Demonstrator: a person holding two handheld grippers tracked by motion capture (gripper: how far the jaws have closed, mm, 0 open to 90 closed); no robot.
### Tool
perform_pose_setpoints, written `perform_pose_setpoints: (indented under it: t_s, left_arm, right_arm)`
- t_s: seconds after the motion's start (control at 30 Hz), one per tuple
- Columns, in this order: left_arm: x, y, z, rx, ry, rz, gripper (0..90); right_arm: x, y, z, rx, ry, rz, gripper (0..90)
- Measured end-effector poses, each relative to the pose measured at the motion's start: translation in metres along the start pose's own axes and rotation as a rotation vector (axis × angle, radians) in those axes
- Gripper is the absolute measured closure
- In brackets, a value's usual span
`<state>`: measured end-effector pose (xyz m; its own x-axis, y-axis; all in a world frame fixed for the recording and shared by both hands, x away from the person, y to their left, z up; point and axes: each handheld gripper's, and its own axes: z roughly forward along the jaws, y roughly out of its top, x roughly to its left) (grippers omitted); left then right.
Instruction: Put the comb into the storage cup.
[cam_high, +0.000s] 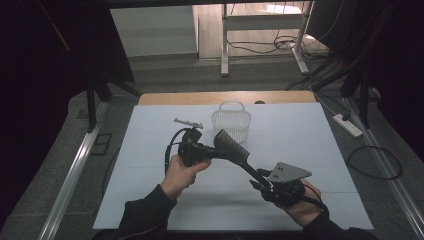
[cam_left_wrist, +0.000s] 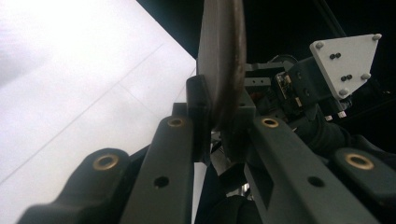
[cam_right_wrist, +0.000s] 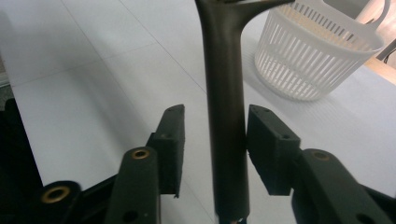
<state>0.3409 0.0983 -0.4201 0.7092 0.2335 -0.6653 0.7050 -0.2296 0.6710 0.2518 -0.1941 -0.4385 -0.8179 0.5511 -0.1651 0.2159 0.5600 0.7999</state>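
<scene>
Left gripper (cam_left_wrist: 219, 122): jaws pressed tight on the head end of the black hairbrush (cam_high: 231, 145). In the left gripper view the brush head's edge is sandwiched between the two pads, and the rest of the head runs straight up and away from the jaws. In the high view this gripper (cam_high: 209, 152) sits just above the left hand (cam_high: 181, 172), with the brush head sticking out right beside its tips.

Right gripper (cam_right_wrist: 215, 147): jaws spread, not pinching. The brush handle (cam_right_wrist: 226, 116) runs up between the two pads with a visible gap on each side; the right pad is closer to it than the left, and I can't confirm contact on either. In the high view the right gripper (cam_high: 260, 181) is at the low end of the handle, grey three-cornered plate (cam_high: 289, 172) on top, right hand (cam_high: 305, 202) just behind it.

So the brush spans between both claws, tilted: head up at the left gripper, handle sloping down to the right one, off the white table sheet (cam_high: 150, 165).

Beyond the brush head: white slatted basket (cam_high: 231, 122), upright, near the left gripper's far side. Small light-coloured tool (cam_high: 188, 122) lies flat beside the basket, just past the left gripper; too small to identify.
</scene>
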Motion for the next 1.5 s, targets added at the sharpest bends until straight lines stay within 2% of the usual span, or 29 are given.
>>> perform_pose_setpoints:
  t_s: [0.13, 0.53, 0.63, 0.8, 0.97, 1.1, 1.2, 1.33, 1.5]
  left_arm:
    - [-0.001, 0.001, -0.003, -0.003, 0.03, 0.015, 83.4]
    - [-0.003, 0.005, -0.01, -0.015, 0.079, 0.045, 83.3]
    - [-0.003, 0.007, -0.012, -0.015, 0.092, 0.056, 83.3]
    - [-0.002, 0.008, -0.015, -0.012, 0.107, 0.065, 83.3]
    - [-0.001, 0.009, -0.018, -0.015, 0.118, 0.072, 83.3]
    - [-0.001, 0.012, -0.022, -0.023, 0.128, 0.084, 83.3]
    - [0.001, 0.014, -0.025, -0.031, 0.139, 0.084, 83.3]
    - [0.003, 0.017, -0.028, -0.041, 0.152, 0.084, 83.3]
    - [0.007, 0.02, -0.034, -0.055, 0.171, 0.08, 83.2]
  right_arm:
    - [-0.002, -0.001, 0.001, 0.01, 0.011, 0.003, 48.9]
    - [-0.009, -0.005, 0.0, 0.041, -0.008, 0.07, 33.0]
    - [-0.013, -0.007, 0.0, 0.053, 0.002, 0.1, 26.1]
    - [-0.017, -0.01, -0.001, 0.075, 0.022, 0.136, 21.7]
    - [-0.019, -0.011, -0.001, 0.089, 0.018, 0.15, 18.2]
    - [-0.022, -0.013, -0.001, 0.112, 0.005, 0.177, 16.3]
    - [-0.025, -0.014, -0.004, 0.108, 0.016, 0.204, 14.3]
    - [-0.028, -0.016, -0.008, 0.117, 0.013, 0.219, 9.3]
    - [-0.03, -0.021, -0.012, 0.137, 0.002, 0.211, 4.5]
